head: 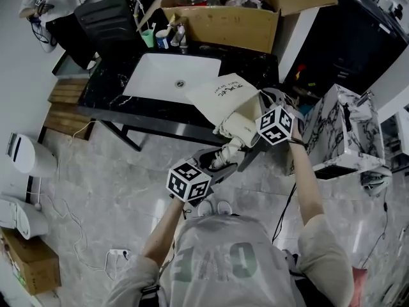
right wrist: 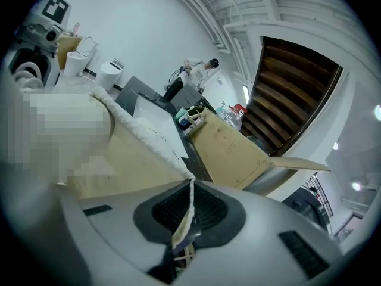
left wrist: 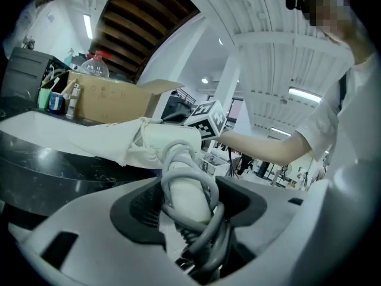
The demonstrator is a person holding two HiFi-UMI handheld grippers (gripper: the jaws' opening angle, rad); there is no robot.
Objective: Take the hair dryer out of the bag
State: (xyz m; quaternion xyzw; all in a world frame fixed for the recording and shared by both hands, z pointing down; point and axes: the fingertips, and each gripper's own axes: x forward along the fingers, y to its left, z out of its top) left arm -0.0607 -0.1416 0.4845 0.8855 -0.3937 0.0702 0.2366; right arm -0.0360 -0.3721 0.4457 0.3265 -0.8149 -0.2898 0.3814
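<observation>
A cream cloth bag [head: 220,96] lies over the front edge of the black counter, its mouth toward me. The white hair dryer [head: 240,128] sticks out of that mouth, with its body still partly in the cloth. My left gripper [head: 219,163] is shut on the dryer's handle [left wrist: 181,189], which has a grey cord [left wrist: 208,234] wound round it. In the left gripper view the dryer's body [left wrist: 172,139] sits just past the jaws, wrapped in bag cloth. My right gripper [head: 264,111] is shut on the bag's rim [right wrist: 183,219], a thin fold pinched between its jaws.
The black marble counter [head: 108,88] holds a white sink [head: 169,75], cups and bottles [head: 165,37] and an open cardboard box [head: 220,18]. A marble-patterned cabinet [head: 345,126] stands at the right. White appliances [head: 25,155] and a cable lie on the floor at the left.
</observation>
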